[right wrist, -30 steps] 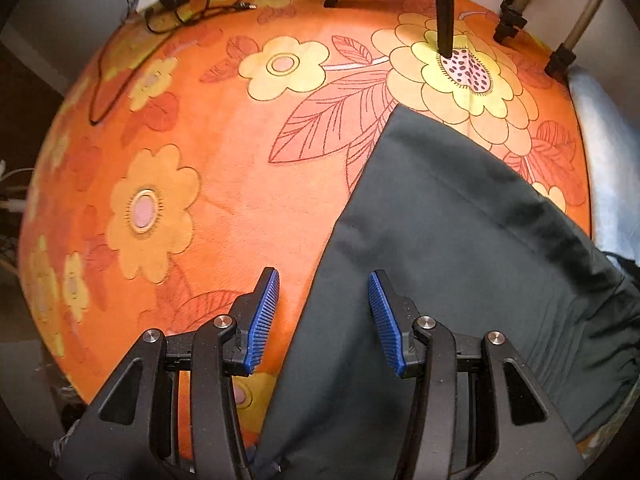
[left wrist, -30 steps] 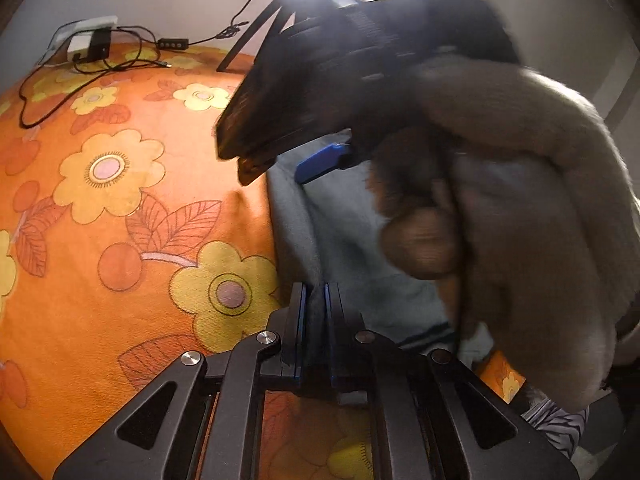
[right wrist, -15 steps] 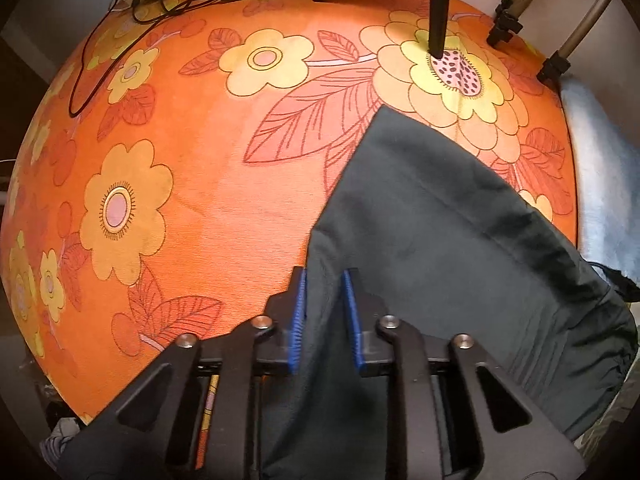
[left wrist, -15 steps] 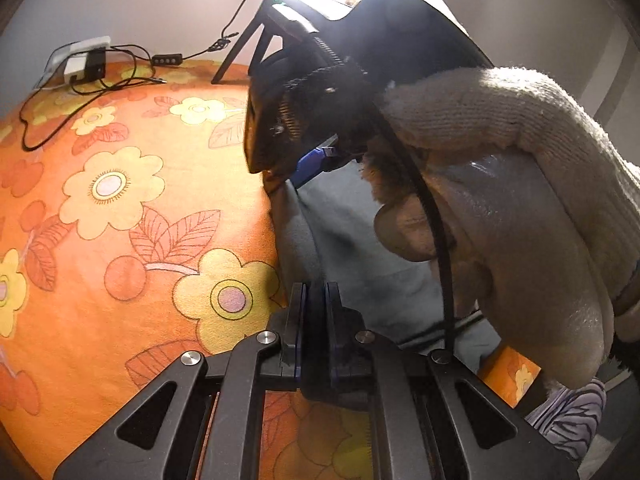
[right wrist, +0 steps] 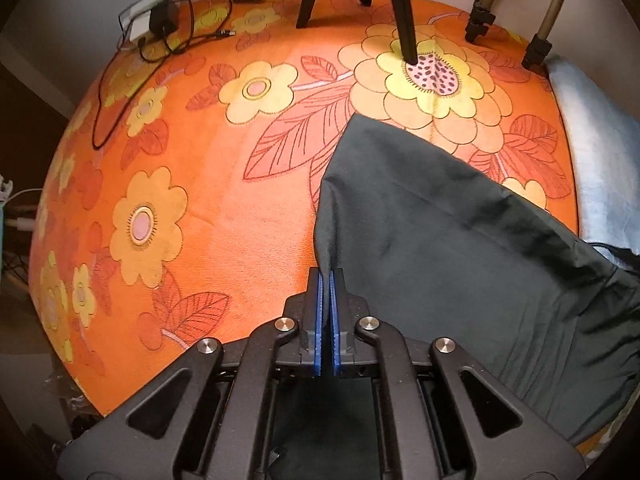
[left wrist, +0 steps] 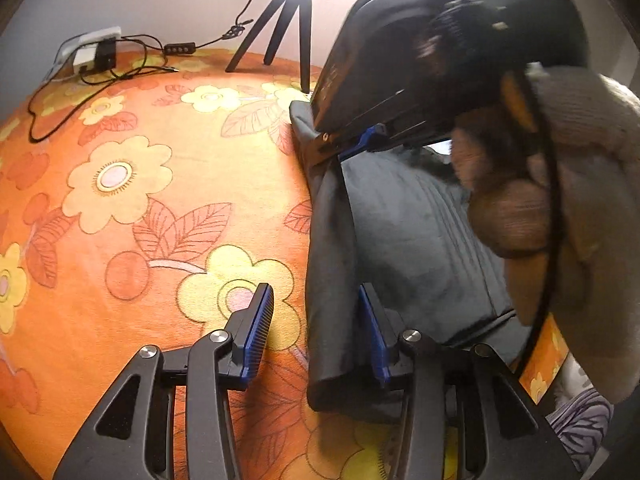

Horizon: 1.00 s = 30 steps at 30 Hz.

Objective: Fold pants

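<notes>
Folding looks only partly done, going by how the cloth lies: the dark pants (right wrist: 460, 264) are spread on the orange flowered cloth (right wrist: 208, 200) that covers the surface, with one long edge raised off it and not yet carried across. Further folds and a final flattening appear to be left.

In the right wrist view the right gripper (right wrist: 326, 276) has its jaws pressed together on the near left edge of the pants, the fabric pinched between the blue pads and rising to a peak just beyond them. In the left wrist view the left gripper (left wrist: 316, 312) has its jaws opening; a rolled edge of the pants lies between them, against the right pad, while the left pad stands clear of it over the flowered cloth. A gloved hand (left wrist: 568, 208) holding the other tool fills the right of that view.

The pants lie on the right half of the cloth. Their long axis, in the right wrist view, seems to run from the lower right corner up and left toward the tripod (right wrist: 404, 12), ending in a straight far edge just short of the big yellow flower.
</notes>
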Motion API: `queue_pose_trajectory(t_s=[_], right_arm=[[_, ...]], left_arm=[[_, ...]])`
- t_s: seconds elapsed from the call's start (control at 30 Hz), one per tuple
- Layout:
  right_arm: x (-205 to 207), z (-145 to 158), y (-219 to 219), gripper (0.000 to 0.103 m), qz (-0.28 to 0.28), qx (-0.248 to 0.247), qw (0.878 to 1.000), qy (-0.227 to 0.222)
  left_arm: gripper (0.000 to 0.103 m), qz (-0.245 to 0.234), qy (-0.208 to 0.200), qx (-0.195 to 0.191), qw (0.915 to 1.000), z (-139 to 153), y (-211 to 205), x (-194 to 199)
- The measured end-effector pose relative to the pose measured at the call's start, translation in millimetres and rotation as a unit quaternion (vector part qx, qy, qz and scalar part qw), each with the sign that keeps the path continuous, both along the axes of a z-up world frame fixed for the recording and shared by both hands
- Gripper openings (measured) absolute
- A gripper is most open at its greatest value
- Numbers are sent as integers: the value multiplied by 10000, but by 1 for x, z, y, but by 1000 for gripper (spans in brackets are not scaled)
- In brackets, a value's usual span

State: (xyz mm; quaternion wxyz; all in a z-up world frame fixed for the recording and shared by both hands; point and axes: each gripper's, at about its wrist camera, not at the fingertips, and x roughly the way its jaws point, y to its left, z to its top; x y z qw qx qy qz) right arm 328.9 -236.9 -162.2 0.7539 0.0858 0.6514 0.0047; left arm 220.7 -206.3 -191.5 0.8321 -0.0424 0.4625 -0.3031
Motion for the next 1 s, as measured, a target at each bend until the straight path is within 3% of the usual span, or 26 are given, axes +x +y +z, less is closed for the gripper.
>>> queue_pose_trajectory(t_s=[0.07, 0.13, 0.17, 0.27, 0.47, 0.53, 0.6, 0.67, 1.0], right_arm=[[-6, 6, -5, 3, -19, 53, 10000, -39], [-11, 11, -8, 3, -50, 116, 9999, -81], [-12, 10, -9, 3, -60, 133, 9999, -91], [-10, 9, -11, 3, -94, 178, 9998, -88], [-1, 10, -17, 4, 10, 267, 9996, -45], [2, 10, -17, 13, 44, 215, 9998, -18], [7, 10, -16, 33, 112, 123, 9999, 9], [12, 9, -13, 38, 182, 54, 9998, 48], [29, -11, 6, 35, 475, -492, 9971, 341]], left_arm=[[41, -65, 41, -76, 9999, -2, -2, 0], [27, -107, -11, -117, 9999, -1, -4, -1], [14, -153, -18, -152, 9998, -1, -5, -2], [7, -174, -74, -276, 9994, 1, -8, -3], [6, -241, -427, -340, 9982, 14, -13, -11], [6, -276, -514, -327, 9978, 17, -15, -16], [6, -330, -584, -303, 9973, 19, -16, -21], [6, -386, -673, -256, 9967, 21, -18, -26], [6, -479, -869, -118, 9950, 26, -26, -37]])
